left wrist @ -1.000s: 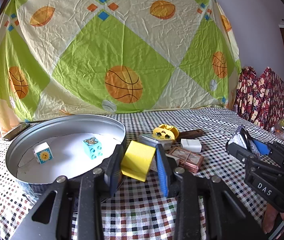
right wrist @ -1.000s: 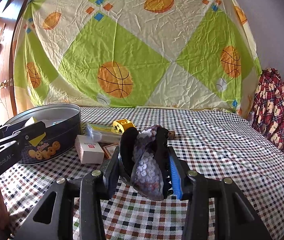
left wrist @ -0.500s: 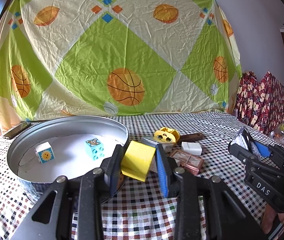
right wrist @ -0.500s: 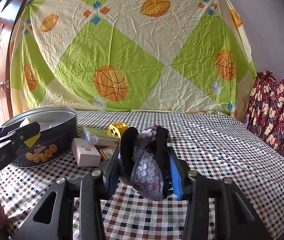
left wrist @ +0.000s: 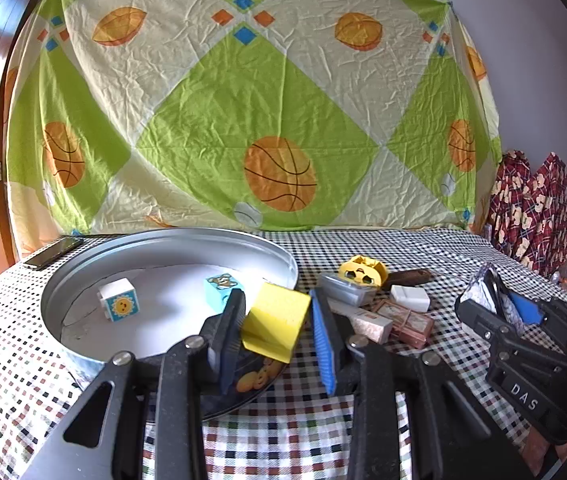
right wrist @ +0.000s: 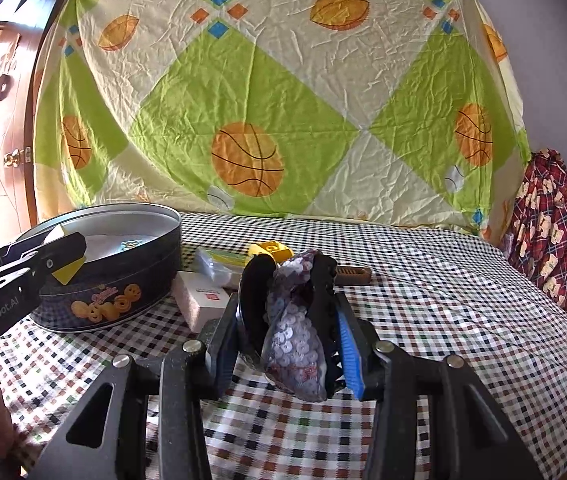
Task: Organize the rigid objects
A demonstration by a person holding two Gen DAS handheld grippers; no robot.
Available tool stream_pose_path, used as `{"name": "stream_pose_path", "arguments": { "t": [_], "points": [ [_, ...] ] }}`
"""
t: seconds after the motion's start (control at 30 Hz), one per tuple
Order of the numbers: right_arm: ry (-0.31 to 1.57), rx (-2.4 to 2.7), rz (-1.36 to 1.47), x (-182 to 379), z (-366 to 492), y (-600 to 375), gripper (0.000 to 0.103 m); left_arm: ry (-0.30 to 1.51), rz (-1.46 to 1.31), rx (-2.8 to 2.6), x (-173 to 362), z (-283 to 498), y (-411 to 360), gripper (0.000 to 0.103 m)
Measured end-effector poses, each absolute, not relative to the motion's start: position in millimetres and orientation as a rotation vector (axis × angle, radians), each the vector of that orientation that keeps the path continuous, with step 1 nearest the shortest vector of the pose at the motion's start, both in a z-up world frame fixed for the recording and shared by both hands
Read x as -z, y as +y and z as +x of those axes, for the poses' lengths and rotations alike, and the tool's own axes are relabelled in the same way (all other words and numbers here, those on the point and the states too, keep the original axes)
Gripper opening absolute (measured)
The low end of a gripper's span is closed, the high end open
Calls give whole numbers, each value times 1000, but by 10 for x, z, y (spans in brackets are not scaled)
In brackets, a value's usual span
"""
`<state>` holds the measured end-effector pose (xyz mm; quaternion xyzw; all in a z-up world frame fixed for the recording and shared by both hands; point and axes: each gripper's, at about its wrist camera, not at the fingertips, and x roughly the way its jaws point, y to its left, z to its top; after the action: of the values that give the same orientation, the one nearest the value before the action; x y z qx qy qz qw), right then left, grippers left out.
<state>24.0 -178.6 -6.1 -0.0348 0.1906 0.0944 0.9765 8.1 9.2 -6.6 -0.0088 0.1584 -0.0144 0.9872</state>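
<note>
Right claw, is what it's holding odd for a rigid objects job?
Yes. The right claw is shut on a soft sequined pouch that sags below its fingers, not a rigid item. The left claw holds a hard yellow block over the tin.

One round cookie tin (left wrist: 283, 264) stands near the left edge of the worktop (left wrist: 423, 248). Two picture cubes lie inside it: one white with a sun (left wrist: 118, 299), one light blue (left wrist: 221, 289). One yellow block (left wrist: 276, 322) sits between the fingers of the left gripper (left wrist: 277, 328), by the tin's near rim. One sequined hair claw (right wrist: 297, 320) is in the right gripper (right wrist: 289, 332). Beside the tin lie one yellow toy piece (left wrist: 362, 272), one clear case (left wrist: 341, 289), one small white box (left wrist: 409, 298), one brown bar (left wrist: 407, 277), one pink box (left wrist: 363, 322) and one bundle of cards (left wrist: 407, 322). One phone (left wrist: 53, 253) lies at the far left corner.
</note>
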Motion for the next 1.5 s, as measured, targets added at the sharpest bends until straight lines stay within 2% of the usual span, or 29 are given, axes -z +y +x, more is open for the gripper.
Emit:
{"name": "stream_pose_path", "arguments": {
  "t": [0.77,0.8,0.83,1.5],
  "points": [
    [374,-319,-90,11,187,-1293,46,313,-27,-53,94,24,439,32],
    [373,-325,-90,10,185,-1278,46,314,-28,-52,96,27,449,31],
    [373,-330,-90,9,184,-1263,46,314,-28,-51,96,29,456,24],
    [370,-365,-89,17,171,-1192,46,330,-64,-9,107,45,535,23]
  ]
}}
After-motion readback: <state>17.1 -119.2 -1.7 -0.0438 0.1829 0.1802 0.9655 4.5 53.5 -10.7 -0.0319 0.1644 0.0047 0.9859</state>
